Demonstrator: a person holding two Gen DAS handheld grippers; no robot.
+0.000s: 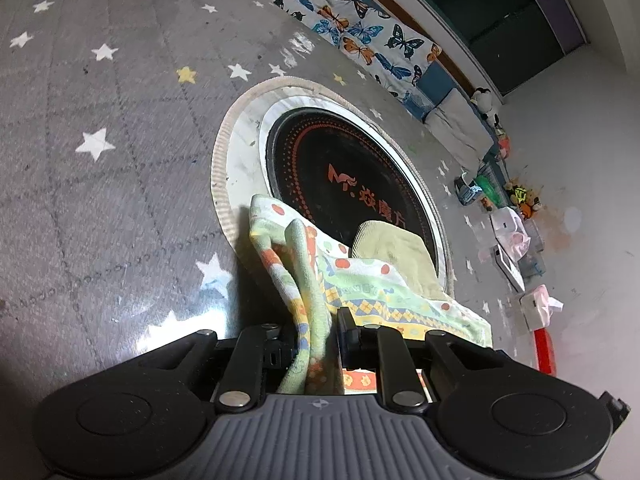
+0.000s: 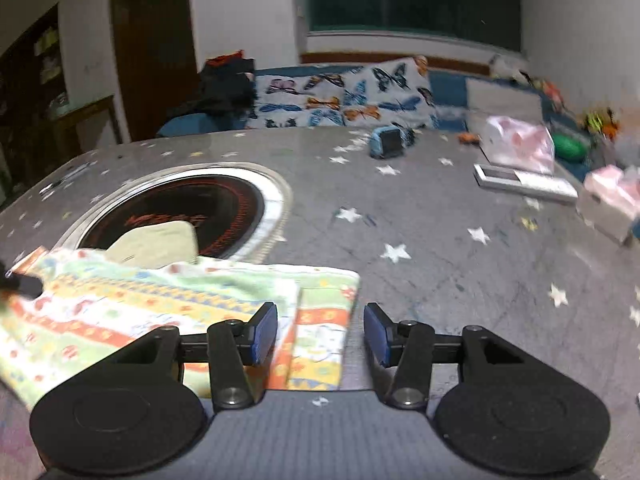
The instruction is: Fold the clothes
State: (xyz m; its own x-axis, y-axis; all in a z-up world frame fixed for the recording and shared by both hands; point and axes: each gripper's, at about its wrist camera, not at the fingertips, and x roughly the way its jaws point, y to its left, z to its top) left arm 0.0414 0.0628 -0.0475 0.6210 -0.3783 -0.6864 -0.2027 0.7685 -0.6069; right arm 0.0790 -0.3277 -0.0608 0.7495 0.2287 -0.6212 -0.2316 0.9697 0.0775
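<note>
A colourful patterned garment (image 2: 168,304) with green, orange and yellow bands lies on the grey star-print table, its pale green cuff (image 2: 160,242) resting over the black round cooktop (image 2: 188,212). My left gripper (image 1: 314,332) is shut on a bunched fold of the garment (image 1: 312,280), lifting it slightly. My right gripper (image 2: 320,334) is open, its blue pads either side of the garment's near right corner (image 2: 324,332), just above the cloth. The left gripper's tip shows at the far left of the right wrist view (image 2: 22,282).
The cooktop (image 1: 348,176) has a white ribbed rim. A blue toy (image 2: 388,142), pink-and-white boxes (image 2: 516,144), a remote-like slab (image 2: 524,182) and a tissue box (image 2: 608,204) sit on the table's far right. A butterfly-print sofa (image 2: 340,96) stands behind the table.
</note>
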